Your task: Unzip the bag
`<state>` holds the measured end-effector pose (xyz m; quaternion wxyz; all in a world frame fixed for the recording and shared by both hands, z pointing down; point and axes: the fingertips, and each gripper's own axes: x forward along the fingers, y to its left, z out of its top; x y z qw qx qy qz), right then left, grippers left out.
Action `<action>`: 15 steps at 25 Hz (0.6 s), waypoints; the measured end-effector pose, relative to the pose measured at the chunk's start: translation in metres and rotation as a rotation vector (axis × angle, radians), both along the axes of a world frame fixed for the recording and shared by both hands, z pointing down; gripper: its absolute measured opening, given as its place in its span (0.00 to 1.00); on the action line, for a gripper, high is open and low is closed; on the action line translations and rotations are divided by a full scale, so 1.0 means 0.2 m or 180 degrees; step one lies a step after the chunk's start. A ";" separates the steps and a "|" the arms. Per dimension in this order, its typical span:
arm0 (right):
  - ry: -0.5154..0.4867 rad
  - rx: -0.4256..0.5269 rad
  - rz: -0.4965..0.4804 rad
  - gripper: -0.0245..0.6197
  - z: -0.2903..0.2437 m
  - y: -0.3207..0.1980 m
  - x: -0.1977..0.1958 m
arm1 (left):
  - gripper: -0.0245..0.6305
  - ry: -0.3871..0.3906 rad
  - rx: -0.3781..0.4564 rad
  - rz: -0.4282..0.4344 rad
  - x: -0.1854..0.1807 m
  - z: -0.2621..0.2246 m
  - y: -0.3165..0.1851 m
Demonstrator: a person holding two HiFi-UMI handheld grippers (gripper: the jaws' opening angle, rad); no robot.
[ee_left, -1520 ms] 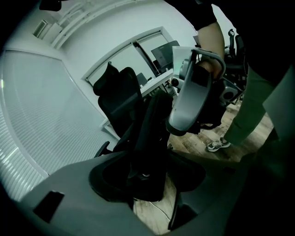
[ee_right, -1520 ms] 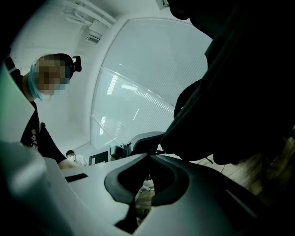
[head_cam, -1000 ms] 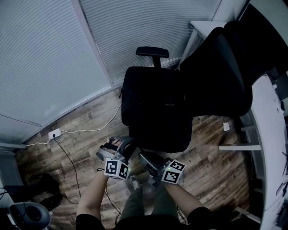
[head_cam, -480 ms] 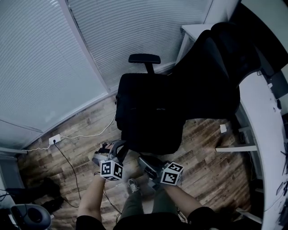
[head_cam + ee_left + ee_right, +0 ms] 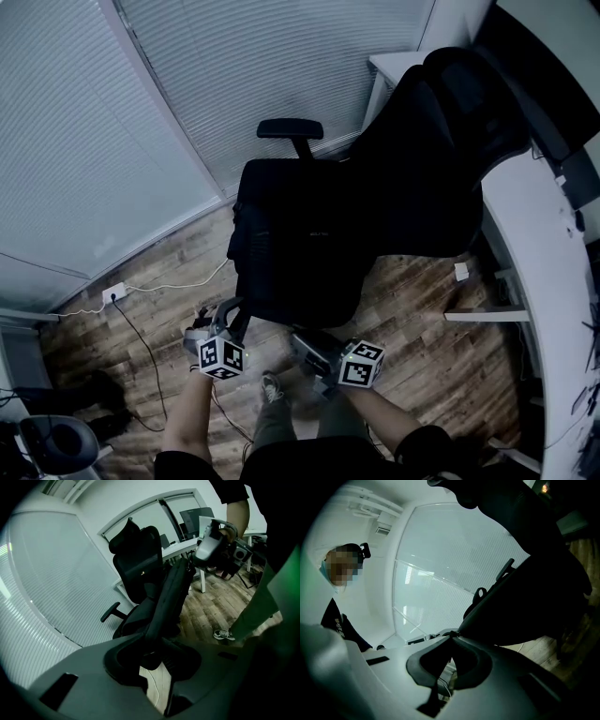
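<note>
A large black bag (image 5: 309, 234) lies on the seat of a black office chair (image 5: 441, 141). In the head view my left gripper (image 5: 228, 319) is at the bag's near left corner and my right gripper (image 5: 305, 339) at its near edge. In the left gripper view the jaws (image 5: 154, 651) are shut on a fold of the bag's edge (image 5: 171, 592), which runs up to the right gripper (image 5: 196, 560). In the right gripper view the jaws (image 5: 451, 639) are shut on a small zipper pull at the seam of the bag (image 5: 534, 597).
The chair's armrest (image 5: 289, 128) sticks out behind the bag. A white desk (image 5: 534, 244) curves along the right. A cable runs from a floor socket (image 5: 112, 278) across the wooden floor. My shoe (image 5: 270, 386) is below the grippers. Blinds cover the far wall.
The two grippers have drawn further apart along the bag's near edge. The left gripper has rolled and slid left in the picture. Chair and bag sit higher in the view.
</note>
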<state>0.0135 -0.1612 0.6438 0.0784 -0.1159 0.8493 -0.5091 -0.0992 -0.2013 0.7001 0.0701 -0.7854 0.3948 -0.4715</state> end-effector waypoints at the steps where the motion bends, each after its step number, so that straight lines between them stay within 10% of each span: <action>1: 0.0007 -0.0007 -0.0021 0.11 0.00 -0.01 0.02 | 0.19 0.0000 -0.0017 -0.0047 0.00 0.00 0.00; 15: -0.0129 -0.0186 -0.0141 0.11 0.01 -0.12 0.35 | 0.19 -0.0075 -0.0155 -0.0528 0.02 0.04 -0.06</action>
